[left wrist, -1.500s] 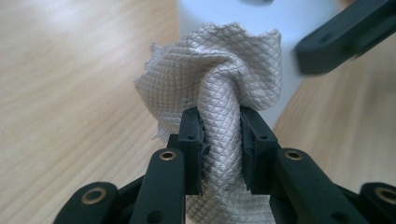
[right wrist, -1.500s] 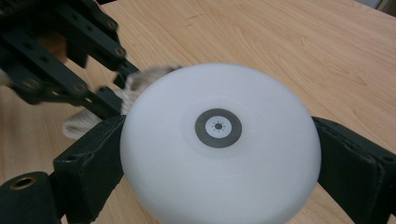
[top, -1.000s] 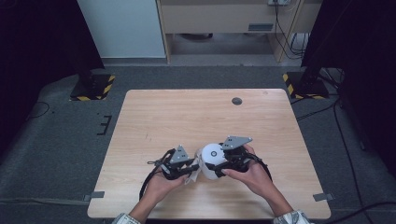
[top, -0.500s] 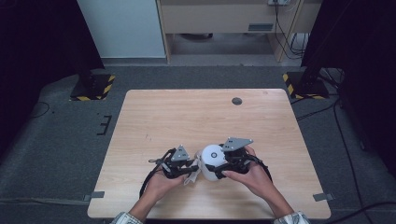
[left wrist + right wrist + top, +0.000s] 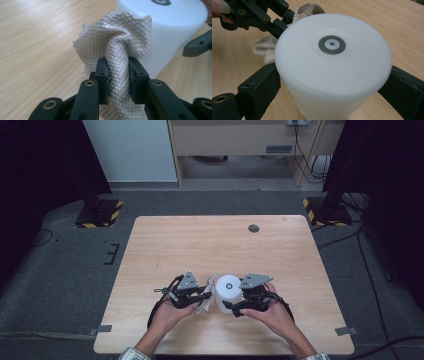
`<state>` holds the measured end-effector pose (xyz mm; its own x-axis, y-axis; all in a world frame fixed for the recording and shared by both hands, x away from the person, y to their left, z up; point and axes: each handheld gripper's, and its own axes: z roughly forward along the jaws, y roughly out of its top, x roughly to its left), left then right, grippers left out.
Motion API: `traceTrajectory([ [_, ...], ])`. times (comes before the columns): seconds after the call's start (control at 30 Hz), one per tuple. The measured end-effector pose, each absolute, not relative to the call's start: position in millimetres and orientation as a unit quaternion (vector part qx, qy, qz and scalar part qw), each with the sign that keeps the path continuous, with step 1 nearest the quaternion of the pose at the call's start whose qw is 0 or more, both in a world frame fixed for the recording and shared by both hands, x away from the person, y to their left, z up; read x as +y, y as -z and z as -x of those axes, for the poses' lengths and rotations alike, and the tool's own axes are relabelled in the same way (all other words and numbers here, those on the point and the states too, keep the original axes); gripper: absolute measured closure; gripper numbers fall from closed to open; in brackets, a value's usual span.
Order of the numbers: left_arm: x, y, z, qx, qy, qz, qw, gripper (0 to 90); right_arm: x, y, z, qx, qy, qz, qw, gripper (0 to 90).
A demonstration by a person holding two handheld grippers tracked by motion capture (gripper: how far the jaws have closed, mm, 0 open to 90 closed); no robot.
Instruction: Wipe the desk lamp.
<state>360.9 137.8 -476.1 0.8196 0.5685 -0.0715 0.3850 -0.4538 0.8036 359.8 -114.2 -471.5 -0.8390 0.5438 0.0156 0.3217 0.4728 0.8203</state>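
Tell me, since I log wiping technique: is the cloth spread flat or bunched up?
Bunched. The cloth is gathered into a twisted wad, pinched between the left gripper jaws, against the white cylinder.

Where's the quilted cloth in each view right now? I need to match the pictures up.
High view: cloth low centre, beside the white cylinder.
Left gripper view: cloth centre, pinched by the left gripper.
Right gripper view: cloth upper left.
Shared landmark: the cylinder's round grey mark.
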Motion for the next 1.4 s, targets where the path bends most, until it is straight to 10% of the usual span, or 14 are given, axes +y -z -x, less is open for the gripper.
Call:
traceTrajectory([
  [1.4, 113, 491, -372, 0.257, -0.079, -0.879, 0.393, 71.8, -129, 478, -358, 0.837, -0.453, -0.279, 0.128, 9.0],
])
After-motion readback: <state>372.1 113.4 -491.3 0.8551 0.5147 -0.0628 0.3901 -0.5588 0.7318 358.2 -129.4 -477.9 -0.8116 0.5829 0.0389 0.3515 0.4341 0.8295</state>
